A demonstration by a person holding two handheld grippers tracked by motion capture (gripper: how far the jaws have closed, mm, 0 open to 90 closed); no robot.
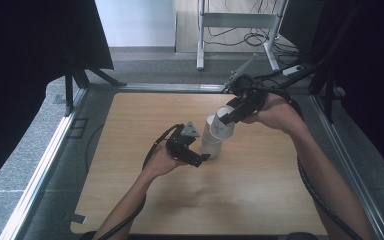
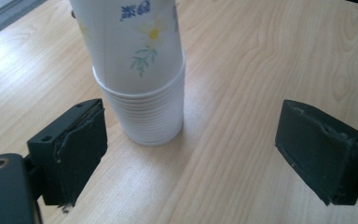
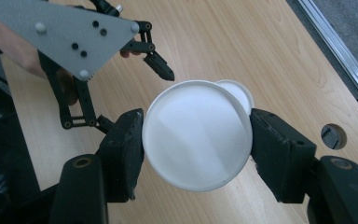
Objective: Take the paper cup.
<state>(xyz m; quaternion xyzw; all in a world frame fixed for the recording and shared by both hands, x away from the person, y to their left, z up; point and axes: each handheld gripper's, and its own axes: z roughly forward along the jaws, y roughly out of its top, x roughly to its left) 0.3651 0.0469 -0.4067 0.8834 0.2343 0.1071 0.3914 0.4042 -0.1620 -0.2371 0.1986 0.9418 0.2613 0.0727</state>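
Cup (image 3: 196,135) separation is the step, as I read it: your right gripper (image 1: 230,116) has its fingers (image 3: 123,149) clamped on the top cup's rim, tilted at about 1 o'clock above the stack (image 1: 212,144) at mid-worktop (image 1: 130,200). Your left gripper (image 1: 200,159) sits at the stack's 7 o'clock, fingers (image 2: 77,144) wide, touching nothing. Close them low on the stack first, then lift the cup straight along its axis. Pulling at a slant could tip the stack.
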